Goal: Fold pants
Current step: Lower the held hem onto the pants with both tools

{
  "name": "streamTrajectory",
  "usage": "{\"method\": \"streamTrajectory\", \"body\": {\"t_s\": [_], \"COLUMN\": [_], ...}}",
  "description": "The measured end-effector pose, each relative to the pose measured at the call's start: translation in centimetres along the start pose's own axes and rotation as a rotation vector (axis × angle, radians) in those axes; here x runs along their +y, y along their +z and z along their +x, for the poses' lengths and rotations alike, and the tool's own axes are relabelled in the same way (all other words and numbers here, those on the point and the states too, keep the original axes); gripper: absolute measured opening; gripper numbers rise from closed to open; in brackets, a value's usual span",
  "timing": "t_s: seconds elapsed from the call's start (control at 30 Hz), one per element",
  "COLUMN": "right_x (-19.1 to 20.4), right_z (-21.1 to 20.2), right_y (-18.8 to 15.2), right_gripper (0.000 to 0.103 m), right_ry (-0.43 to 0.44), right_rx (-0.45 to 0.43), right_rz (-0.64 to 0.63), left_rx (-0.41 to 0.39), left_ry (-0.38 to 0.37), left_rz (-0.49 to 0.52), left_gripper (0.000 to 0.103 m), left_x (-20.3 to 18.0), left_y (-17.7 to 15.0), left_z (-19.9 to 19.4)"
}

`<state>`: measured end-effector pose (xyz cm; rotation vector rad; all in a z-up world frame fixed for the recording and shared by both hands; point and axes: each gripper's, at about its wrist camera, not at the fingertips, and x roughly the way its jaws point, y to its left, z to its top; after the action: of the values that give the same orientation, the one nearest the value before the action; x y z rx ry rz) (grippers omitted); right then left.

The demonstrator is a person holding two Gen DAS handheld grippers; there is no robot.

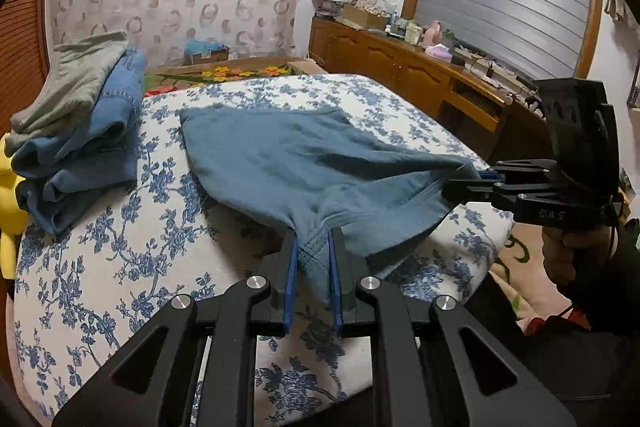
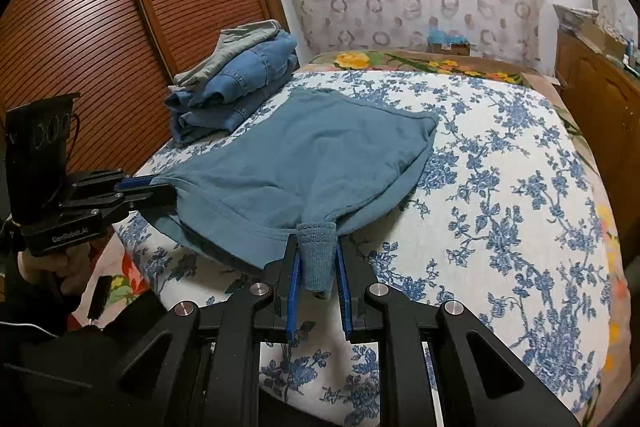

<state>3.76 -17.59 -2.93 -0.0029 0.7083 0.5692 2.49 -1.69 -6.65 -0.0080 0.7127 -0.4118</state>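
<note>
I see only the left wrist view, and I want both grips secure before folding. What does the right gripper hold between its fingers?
Observer: The right gripper is shut on a ribbed cuff of the blue pants.
Operator: How deep does the cuff sit?
Observer: Its end reaches about halfway along the blue pads.
Operator: How does my left gripper look from there?
Observer: The left gripper pinches the pants' hem near a corner of the bedspread.
</note>
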Motion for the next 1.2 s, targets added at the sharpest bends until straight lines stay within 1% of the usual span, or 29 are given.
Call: {"method": "streamTrajectory", "body": {"t_s": [0.17,0.4,0.6,0.7,0.9,1.07,1.2], "right_x": [0.3,0.8,1.1,0.9,-0.2,-0.5,-0.8], "right_z": [-1.5,-3.3,-4.5,-4.6,-2.3,0.1,0.8], "right_y": [-0.2,-0.9,-1.0,-1.0,-0.2,1.3,2.9], "right_gripper": [0.016,0.016,0.016,0.016,0.016,0.016,0.016], "right_ry": [-0.001,0.009,0.021,0.027,0.018,0.007,-0.009], "right_rx": [-0.017,-0.029,-0.039,-0.048,-0.05,-0.052,-0.088], "right_rz": [-0.014,-0.032,-0.039,-0.035,-0.009,-0.005,-0.005], "left_rx": [-0.034,-0.057,-0.075,-0.076,-0.04,-0.048,-0.077], "left_ry": [-0.01,-0.018,-0.022,-0.021,0.002,0.036,0.06], "left_rz": [0.011,0.015,0.017,0.015,-0.029,-0.022,-0.014], "left_gripper": [0.015,0.015,0.015,0.015,0.015,0.015,0.015], "left_x": [-0.7,-1.2,-1.5,-1.3,0.7,1.4,1.9], "left_y": [0.6,0.9,1.0,1.0,1.4,3.0,4.9], "left_z": [-1.5,-3.0,-3.9,-3.6,-0.8,0.4,0.8]}}
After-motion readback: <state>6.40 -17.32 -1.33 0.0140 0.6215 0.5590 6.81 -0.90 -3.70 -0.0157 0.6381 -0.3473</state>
